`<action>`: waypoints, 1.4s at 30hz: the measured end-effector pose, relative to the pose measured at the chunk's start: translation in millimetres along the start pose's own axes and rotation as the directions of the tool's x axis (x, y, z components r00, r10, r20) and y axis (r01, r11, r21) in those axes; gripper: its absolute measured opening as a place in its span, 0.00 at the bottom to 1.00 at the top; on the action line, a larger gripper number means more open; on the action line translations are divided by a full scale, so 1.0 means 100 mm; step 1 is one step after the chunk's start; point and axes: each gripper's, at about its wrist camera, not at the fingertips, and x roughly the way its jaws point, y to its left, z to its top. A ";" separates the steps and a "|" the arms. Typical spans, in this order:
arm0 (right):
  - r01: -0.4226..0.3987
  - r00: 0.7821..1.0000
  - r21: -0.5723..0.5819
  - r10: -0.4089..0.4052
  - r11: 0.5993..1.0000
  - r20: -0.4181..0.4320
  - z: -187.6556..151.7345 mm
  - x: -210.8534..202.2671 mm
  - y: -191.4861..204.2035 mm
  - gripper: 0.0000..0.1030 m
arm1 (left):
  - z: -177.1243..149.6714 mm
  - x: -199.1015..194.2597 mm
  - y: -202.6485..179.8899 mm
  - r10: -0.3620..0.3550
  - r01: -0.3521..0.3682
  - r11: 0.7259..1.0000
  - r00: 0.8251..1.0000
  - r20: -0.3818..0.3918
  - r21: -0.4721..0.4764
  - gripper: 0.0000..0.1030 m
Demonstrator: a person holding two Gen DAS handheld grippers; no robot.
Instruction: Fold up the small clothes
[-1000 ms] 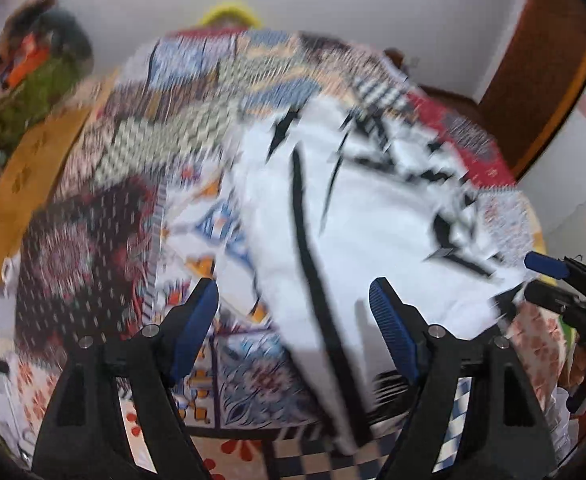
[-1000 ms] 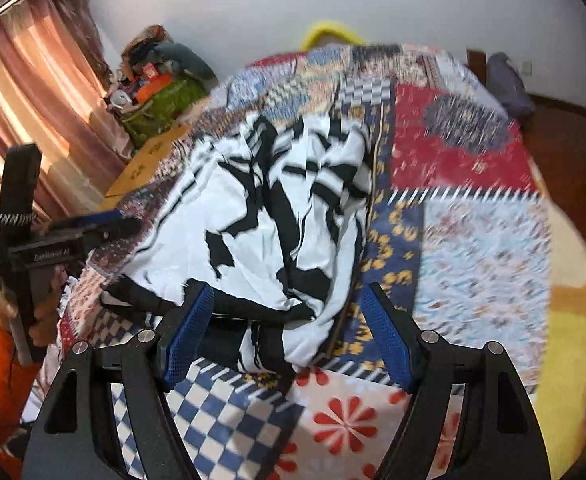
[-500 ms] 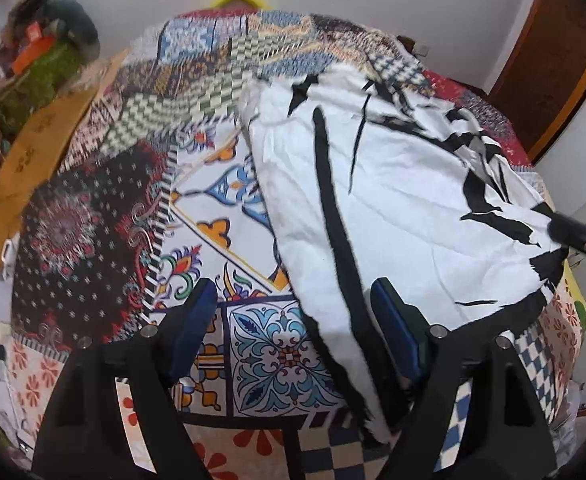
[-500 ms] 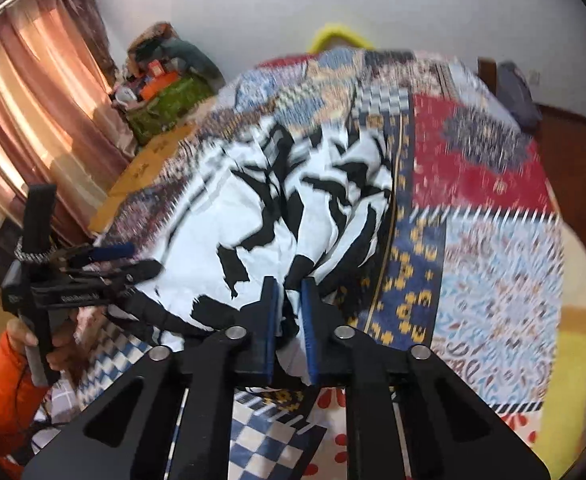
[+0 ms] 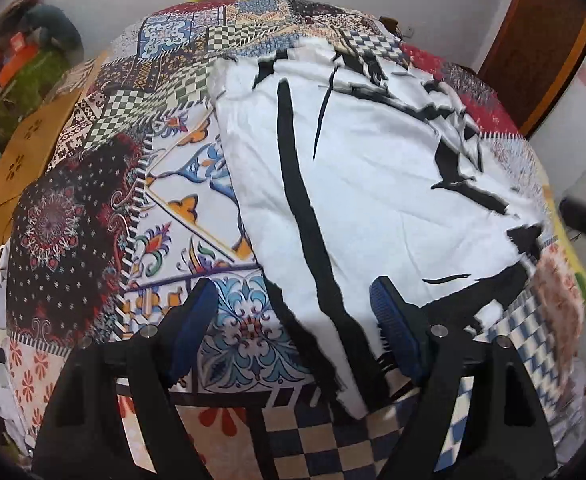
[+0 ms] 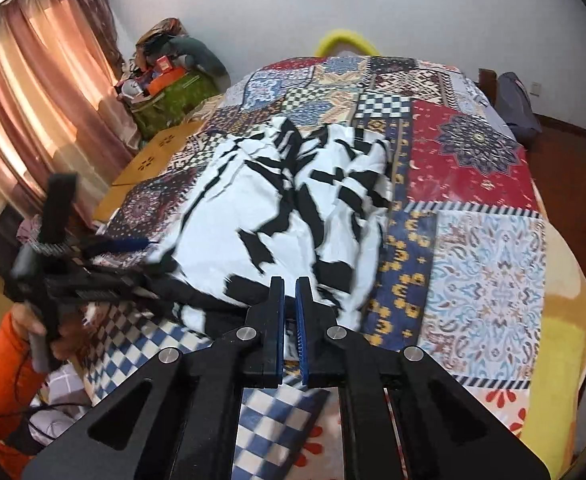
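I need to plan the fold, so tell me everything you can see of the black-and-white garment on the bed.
The black-and-white garment is thin white woven-looking cloth with irregular black stripes and a dark near hem. It lies spread but creased on the patchwork bedspread, its far-right part bunched into folds. The right gripper is shut on its near hem. The left gripper hangs open over the near-left corner, not pinching it.

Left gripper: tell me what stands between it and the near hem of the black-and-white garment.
Nothing visible. The left gripper hangs open over the garment, with the hem's corner showing between its fingers on the patchwork bedspread.
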 end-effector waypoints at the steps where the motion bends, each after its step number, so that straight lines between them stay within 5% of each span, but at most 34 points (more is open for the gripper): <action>1: -0.009 1.000 -0.008 0.009 1.000 0.002 0.03 0.01 0.04 0.07 | -0.01 -0.01 0.00 0.000 0.000 1.000 1.000 0.007 0.000 0.78; 6: -0.032 0.999 -0.089 0.034 0.996 0.021 0.19 0.20 0.34 0.35 | -0.07 -0.05 -0.04 0.025 -0.025 0.999 1.000 0.014 0.040 0.78; 13: -0.032 0.989 -0.081 0.020 0.996 -0.144 0.00 0.84 0.31 0.35 | -0.18 -0.14 -0.14 0.078 -0.085 0.990 0.995 0.062 0.111 0.78; 23: -0.030 0.986 -0.133 0.007 0.991 -0.166 -0.20 0.52 0.19 0.35 | -0.14 -0.18 0.05 -0.004 0.002 0.999 0.999 0.035 0.039 0.80; 34: -0.038 0.999 -0.172 0.034 0.984 -0.028 0.62 0.58 0.25 0.37 | 0.58 -0.29 0.38 0.100 -0.103 0.995 0.985 0.141 0.014 0.80; 42: -0.128 0.984 -0.131 0.109 0.983 -0.144 1.11 1.47 0.20 0.37 | 1.08 0.42 0.45 0.080 -0.080 0.997 0.996 0.044 -0.001 0.81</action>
